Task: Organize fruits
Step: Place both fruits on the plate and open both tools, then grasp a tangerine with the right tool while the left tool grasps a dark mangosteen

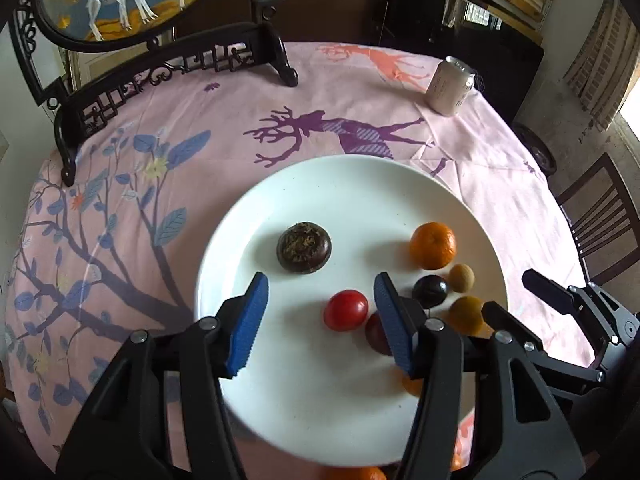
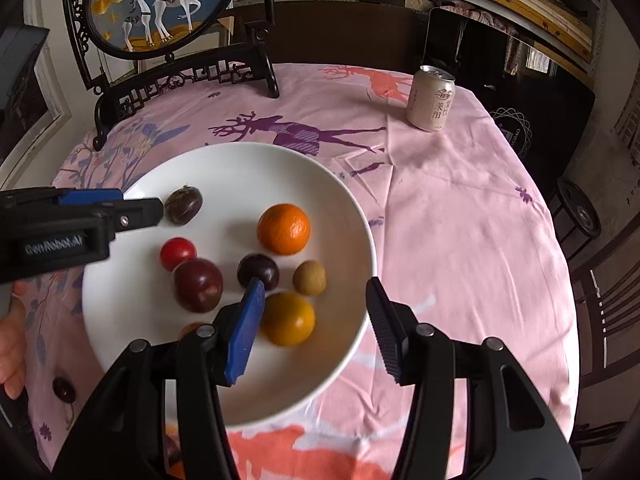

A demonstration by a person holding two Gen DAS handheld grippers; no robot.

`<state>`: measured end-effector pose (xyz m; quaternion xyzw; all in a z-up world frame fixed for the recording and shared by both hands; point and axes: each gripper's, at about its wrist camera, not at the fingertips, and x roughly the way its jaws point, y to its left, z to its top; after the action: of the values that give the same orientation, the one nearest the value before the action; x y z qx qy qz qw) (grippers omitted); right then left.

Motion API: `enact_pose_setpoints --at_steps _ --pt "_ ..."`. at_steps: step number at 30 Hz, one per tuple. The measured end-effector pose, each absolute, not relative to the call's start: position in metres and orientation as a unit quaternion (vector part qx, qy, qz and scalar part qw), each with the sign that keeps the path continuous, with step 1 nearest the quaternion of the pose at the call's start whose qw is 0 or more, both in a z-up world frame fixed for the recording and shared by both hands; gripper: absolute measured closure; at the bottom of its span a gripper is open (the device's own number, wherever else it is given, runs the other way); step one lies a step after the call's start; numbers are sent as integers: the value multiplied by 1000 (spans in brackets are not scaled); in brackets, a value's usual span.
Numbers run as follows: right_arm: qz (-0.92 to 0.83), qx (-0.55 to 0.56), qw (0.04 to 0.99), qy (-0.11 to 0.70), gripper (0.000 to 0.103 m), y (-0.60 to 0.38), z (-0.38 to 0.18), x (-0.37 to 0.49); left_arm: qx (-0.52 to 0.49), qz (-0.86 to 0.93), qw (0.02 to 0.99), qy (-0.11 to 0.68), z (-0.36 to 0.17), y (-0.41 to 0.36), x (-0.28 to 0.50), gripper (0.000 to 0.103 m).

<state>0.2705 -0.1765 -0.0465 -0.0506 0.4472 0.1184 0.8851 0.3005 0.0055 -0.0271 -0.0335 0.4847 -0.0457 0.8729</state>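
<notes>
From your left wrist camera, your left gripper (image 1: 320, 288) hangs over the white plate (image 1: 304, 188) with its blue pads apart and nothing between them. The red tomato (image 1: 345, 310) lies just inside the right-hand pad, untouched. A dark mangosteen (image 1: 304, 247) sits near the plate's middle. Toward the plate's right edge you have the orange (image 1: 433, 245), a dark plum (image 1: 429, 290), a small tan fruit (image 1: 461, 277) and a yellow-orange fruit (image 1: 466, 314). A can (image 1: 450, 86) stands near the far right edge of the pink tablecloth (image 1: 200, 116).

From your right wrist camera, your right gripper (image 2: 316, 292) is over the plate's near right rim (image 2: 366, 220), jaws apart and empty. The yellow-orange fruit (image 2: 288, 319) lies just beside the left pad. A large dark red plum (image 2: 198, 285) touches the tomato (image 2: 177, 253). One dark fruit (image 2: 64, 390) lies off the plate on the cloth, near its left edge. No earlier view is given, so only the open state can be told.
</notes>
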Motion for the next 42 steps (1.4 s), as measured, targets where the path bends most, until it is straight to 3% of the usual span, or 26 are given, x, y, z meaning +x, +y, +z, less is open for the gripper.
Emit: enact_pose_setpoints --at_steps 7,9,15,28,35,36,37,42 --pt "155 -36 885 438 50 -182 -38 173 -40 -35 906 419 -2 33 188 39" --pt "160 -31 887 432 49 -181 -40 145 -44 -29 914 402 -6 40 154 34" --pt "168 -23 883 439 49 -171 -51 98 -56 -12 912 407 -37 56 90 33" --pt "202 -26 856 475 48 -143 -77 75 -76 1 904 420 -49 77 62 34" --pt "214 -20 844 490 48 -134 -97 80 -47 -31 896 440 -61 49 61 32" --pt "214 -20 845 490 52 -133 -99 80 -39 -36 894 445 -65 42 62 32" --pt "215 -22 844 491 66 -133 -102 81 -31 -40 892 450 -69 36 62 32" --pt "206 -17 855 476 66 -150 -93 75 13 -48 883 467 -85 7 68 32"
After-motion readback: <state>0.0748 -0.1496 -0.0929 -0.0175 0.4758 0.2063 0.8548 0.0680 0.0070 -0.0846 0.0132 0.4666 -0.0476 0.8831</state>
